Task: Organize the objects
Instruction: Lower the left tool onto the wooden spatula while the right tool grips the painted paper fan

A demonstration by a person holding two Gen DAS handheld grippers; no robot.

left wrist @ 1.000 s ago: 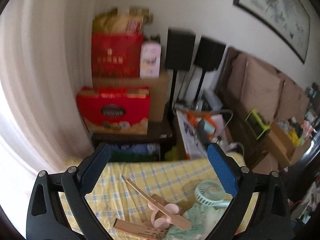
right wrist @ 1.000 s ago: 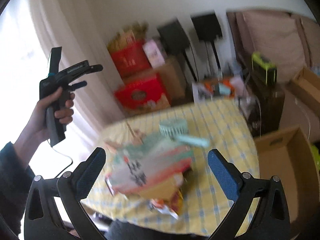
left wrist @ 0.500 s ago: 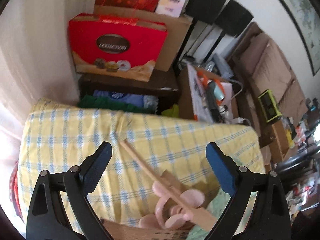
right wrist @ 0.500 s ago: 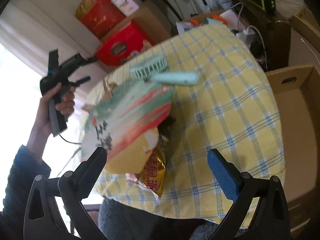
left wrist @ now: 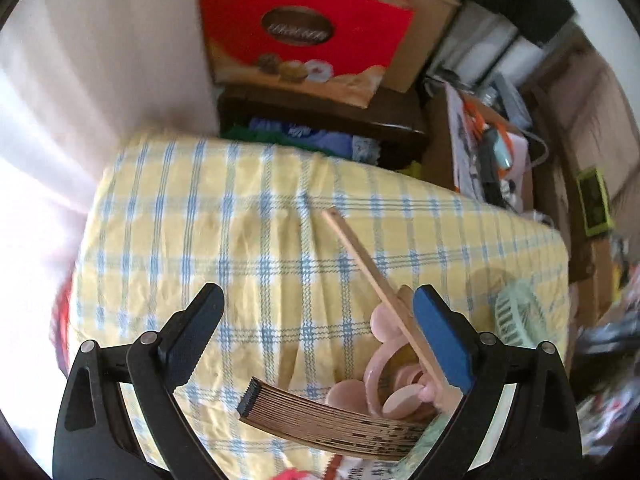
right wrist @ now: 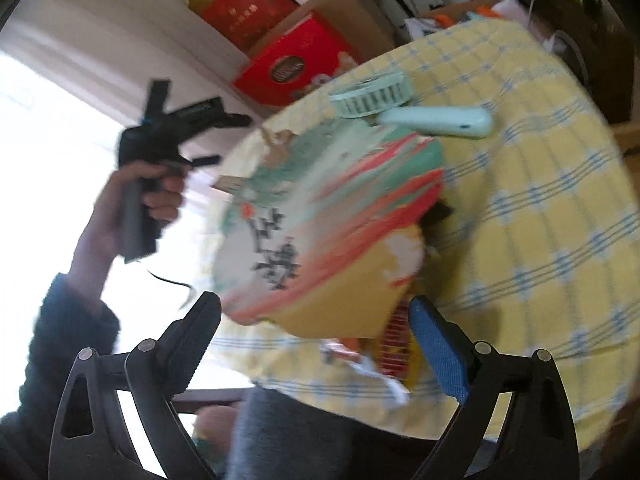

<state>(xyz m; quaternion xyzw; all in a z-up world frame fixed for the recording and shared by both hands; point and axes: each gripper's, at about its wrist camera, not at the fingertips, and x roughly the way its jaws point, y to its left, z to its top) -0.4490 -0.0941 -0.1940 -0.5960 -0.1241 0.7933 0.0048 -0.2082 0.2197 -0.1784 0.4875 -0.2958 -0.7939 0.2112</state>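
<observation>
A table under a yellow checked cloth (left wrist: 224, 248) holds the objects. My left gripper (left wrist: 316, 328) is open and points steeply down at bare cloth. By its right finger lie a wooden fan slat (left wrist: 360, 264), pink round pieces (left wrist: 380, 380) and a stack of folded fan ribs (left wrist: 320, 416). My right gripper (right wrist: 316, 332) hangs low over the near table edge, its jaws closing. The lower edge of an open painted paper fan (right wrist: 332, 216) lies between them, untouched. A mint handheld fan (right wrist: 400, 100) lies beyond. A hand holds the left gripper (right wrist: 224, 138) at the left.
A red and gold snack packet (right wrist: 396, 348) sticks out from under the paper fan. Red gift boxes (left wrist: 304, 36) and cardboard cartons stand on a dark cabinet behind the table. A cluttered open box (left wrist: 488, 152) sits at the right. A bright curtained window is at the left.
Both grippers have sunk and tipped down towards the table. The left one now looks onto the cloth and fan ribs. The right one has come closer to the painted fan, its jaws slightly narrower.
</observation>
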